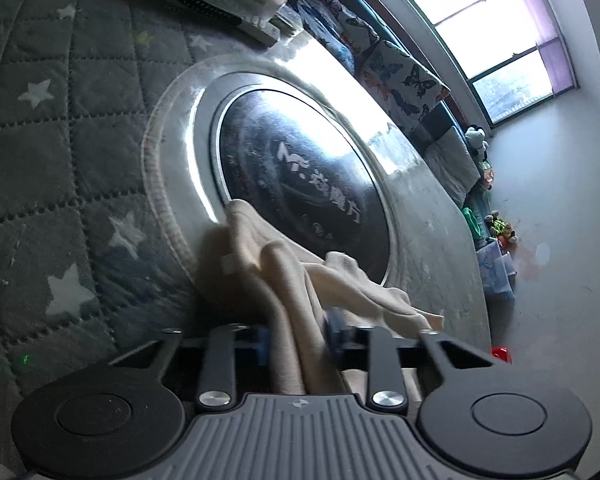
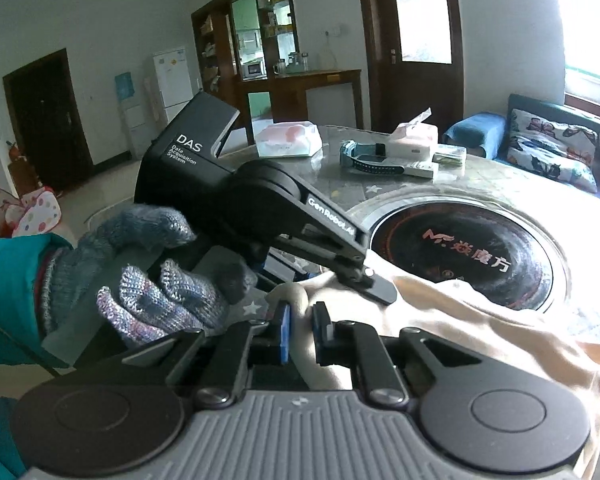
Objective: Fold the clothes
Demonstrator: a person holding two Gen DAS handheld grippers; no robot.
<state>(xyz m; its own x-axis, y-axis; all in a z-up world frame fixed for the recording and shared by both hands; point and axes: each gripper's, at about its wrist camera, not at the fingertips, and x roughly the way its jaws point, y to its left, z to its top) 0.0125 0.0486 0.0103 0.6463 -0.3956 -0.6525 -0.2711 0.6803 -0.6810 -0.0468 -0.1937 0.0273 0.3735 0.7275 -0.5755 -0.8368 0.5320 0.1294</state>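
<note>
A cream cloth (image 1: 260, 256) lies bunched on the table beside the round black cooktop (image 1: 300, 168). My left gripper (image 1: 296, 334) is shut on a thick fold of it, and the fabric runs back between the fingers toward the camera. In the right wrist view the same cloth (image 2: 480, 320) spreads over the table's near side. My right gripper (image 2: 303, 330) is shut on a ridge of the cloth between its blue pads. The left gripper (image 2: 364, 280) reaches in from the left just beyond it, held by a gloved hand (image 2: 160, 292), with its tip down on the cloth.
A grey quilted cover with stars (image 1: 40, 160) lies on the table. At the far side are a tissue box (image 2: 288, 140), a watch (image 2: 364, 160) and small boxes (image 2: 416, 140). A sofa with butterfly cushions (image 2: 552, 152) stands to the right.
</note>
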